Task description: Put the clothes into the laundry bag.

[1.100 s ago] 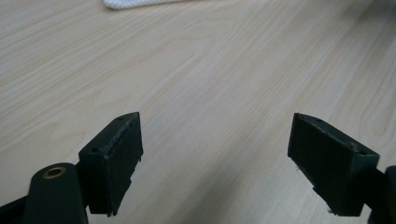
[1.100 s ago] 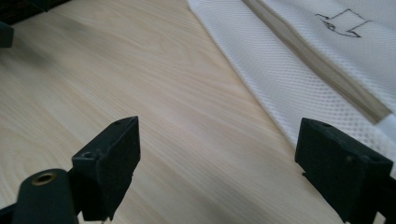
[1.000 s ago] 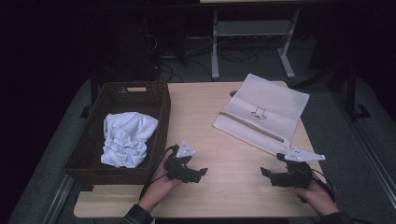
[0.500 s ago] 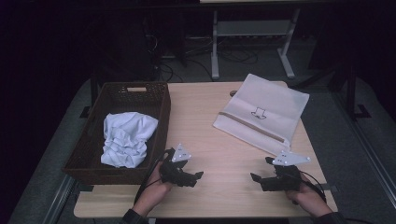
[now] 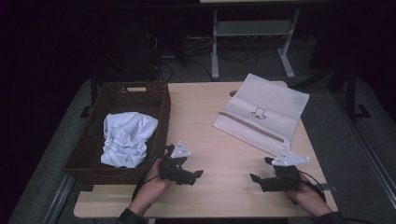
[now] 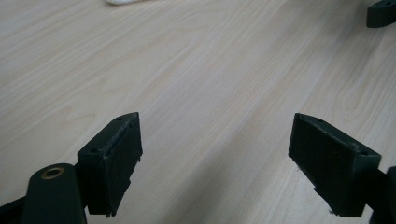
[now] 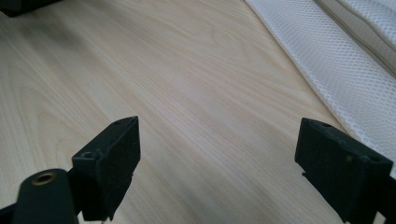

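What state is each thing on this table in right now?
Left tool: open, empty, low over the table.
Right tool: open, empty, beside the mesh bag.
White mesh bag: lying flat, zipper closed as far as visible.
White cloth: crumpled in the basket.
Wicker basket: upright, holding the cloth.

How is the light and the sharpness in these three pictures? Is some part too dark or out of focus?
High view: the table is dimly lit, the room behind nearly black, the image soft and grainy. Left gripper view: bright, even light; wood grain sharp, the near jaws slightly soft, with faint shadow under them. Right gripper view: equally bright; the white mesh bag shows its weave clearly; no glare.
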`<act>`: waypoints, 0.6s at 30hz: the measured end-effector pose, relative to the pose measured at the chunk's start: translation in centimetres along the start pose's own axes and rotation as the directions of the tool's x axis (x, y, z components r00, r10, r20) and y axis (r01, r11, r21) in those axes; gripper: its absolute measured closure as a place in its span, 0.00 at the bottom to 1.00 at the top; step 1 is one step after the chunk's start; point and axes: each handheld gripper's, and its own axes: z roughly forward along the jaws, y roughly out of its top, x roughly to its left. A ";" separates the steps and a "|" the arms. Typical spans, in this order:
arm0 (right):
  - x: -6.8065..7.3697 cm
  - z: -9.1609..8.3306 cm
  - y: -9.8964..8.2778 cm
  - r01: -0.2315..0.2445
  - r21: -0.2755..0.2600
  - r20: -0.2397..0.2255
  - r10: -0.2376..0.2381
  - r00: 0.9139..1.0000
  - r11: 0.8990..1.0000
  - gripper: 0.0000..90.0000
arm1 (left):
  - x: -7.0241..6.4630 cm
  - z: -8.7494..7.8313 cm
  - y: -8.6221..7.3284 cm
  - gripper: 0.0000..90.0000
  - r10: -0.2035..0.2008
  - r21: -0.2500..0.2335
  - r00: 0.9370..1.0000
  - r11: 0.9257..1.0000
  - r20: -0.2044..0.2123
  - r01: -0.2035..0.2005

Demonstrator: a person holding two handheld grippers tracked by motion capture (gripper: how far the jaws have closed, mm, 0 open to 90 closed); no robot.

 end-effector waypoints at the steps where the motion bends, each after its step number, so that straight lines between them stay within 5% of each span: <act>1: 0.0 0.0 0.0 0.000 -0.001 0.000 0.000 1.000 1.000 0.15 | 0.0 -0.1 0.1 0.19 0.002 0.003 1.000 1.000 -0.001 -0.002; 18: -0.1 -0.1 0.0 -0.002 -0.001 0.000 0.002 1.000 1.000 0.15 | 1.1 -1.8 2.6 0.19 0.016 0.006 0.999 1.000 -0.028 -0.015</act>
